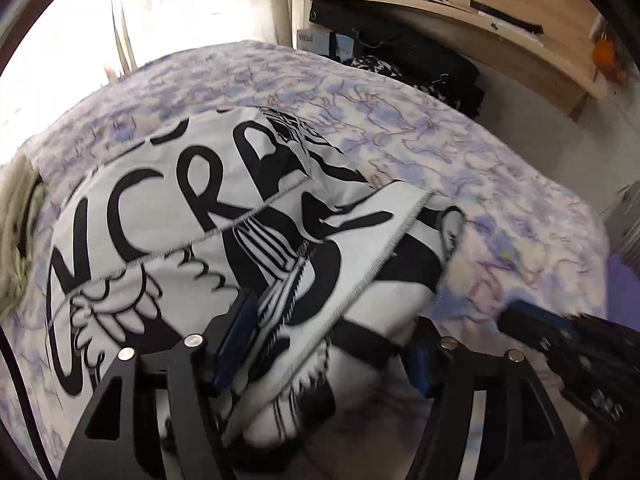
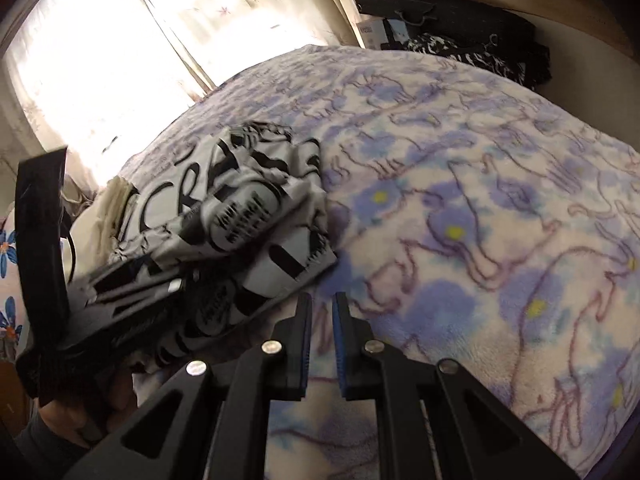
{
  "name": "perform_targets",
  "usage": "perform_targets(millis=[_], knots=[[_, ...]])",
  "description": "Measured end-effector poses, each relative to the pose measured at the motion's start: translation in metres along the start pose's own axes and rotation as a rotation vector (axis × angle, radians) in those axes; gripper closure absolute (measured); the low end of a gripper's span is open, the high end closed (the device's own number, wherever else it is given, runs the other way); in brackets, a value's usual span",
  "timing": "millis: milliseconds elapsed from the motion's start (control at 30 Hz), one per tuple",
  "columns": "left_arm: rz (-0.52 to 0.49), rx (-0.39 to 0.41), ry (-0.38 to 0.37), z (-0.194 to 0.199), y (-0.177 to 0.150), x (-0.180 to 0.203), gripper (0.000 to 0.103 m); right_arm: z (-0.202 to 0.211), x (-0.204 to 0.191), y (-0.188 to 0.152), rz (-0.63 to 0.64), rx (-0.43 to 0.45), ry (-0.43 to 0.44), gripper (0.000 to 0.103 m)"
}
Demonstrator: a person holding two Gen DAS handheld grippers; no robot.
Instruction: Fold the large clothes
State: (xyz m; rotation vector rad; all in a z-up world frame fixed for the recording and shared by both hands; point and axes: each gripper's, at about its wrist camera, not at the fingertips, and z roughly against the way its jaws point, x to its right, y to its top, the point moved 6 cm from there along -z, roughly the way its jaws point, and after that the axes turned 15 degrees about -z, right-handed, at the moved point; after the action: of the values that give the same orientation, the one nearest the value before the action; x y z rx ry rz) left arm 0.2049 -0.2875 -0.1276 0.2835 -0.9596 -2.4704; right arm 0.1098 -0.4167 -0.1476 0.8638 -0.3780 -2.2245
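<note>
Left gripper (image 1: 332,344) spread wide around bunched cloth; right gripper (image 2: 322,340) nearly closed, holding nothing.
White garment (image 1: 192,216) with black lettering lies crumpled on the floral blanket (image 2: 460,200), left of the right gripper.

White garment (image 1: 224,216) printed with bold black lettering, stripes and wing shapes. Fleecy blanket (image 2: 480,208) in cream with lilac-blue flowers, yellow centres, purple outlines. Black grippers, left (image 1: 332,344) and right (image 2: 322,344), lined with blue pads (image 2: 340,344). Pale wooden shelf (image 1: 500,28).
</note>
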Motion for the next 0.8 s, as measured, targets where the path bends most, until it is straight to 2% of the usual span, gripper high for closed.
perform_targets(millis=[100,200,233,267,300,333,467,533,600,700,733,800], knots=[[0.064,0.007,-0.067,0.021,-0.002,0.0,0.034,0.011,-0.012,0.011,0.0,0.026,0.051,0.093],[0.149,0.057,-0.098,0.052,-0.01,-0.015,0.031,0.017,-0.026,0.025,0.015,0.013,0.105,0.092],[0.173,0.078,-0.099,0.064,-0.012,-0.021,0.03,0.016,-0.03,0.03,0.023,0.007,0.11,0.086],[0.198,0.099,-0.091,0.076,-0.016,-0.029,0.028,0.014,-0.036,0.035,0.037,-0.001,0.116,0.081],[0.22,0.114,-0.066,0.086,-0.02,-0.039,0.026,0.012,-0.041,0.039,0.053,-0.008,0.124,0.072],[0.232,0.12,-0.043,0.093,-0.022,-0.047,0.026,0.007,-0.046,0.043,0.071,-0.017,0.13,0.068],[0.282,0.082,0.128,0.107,-0.048,-0.093,0.026,-0.026,-0.062,0.055,0.109,-0.123,0.141,0.068],[0.325,0.057,0.164,0.108,-0.063,-0.112,0.026,-0.05,-0.064,0.059,0.112,-0.19,0.112,0.068],[0.369,0.044,0.171,0.105,-0.074,-0.127,0.026,-0.065,-0.064,0.062,0.132,-0.225,0.086,0.068],[0.42,0.002,0.158,0.091,-0.086,-0.145,0.026,-0.092,-0.061,0.059,0.156,-0.334,0.032,0.068],[0.429,-0.005,0.149,0.088,-0.09,-0.148,0.026,-0.099,-0.06,0.058,0.154,-0.373,0.034,0.068],[0.439,-0.005,0.125,0.078,-0.092,-0.148,0.026,-0.104,-0.062,0.059,0.171,-0.387,0.047,0.068]])
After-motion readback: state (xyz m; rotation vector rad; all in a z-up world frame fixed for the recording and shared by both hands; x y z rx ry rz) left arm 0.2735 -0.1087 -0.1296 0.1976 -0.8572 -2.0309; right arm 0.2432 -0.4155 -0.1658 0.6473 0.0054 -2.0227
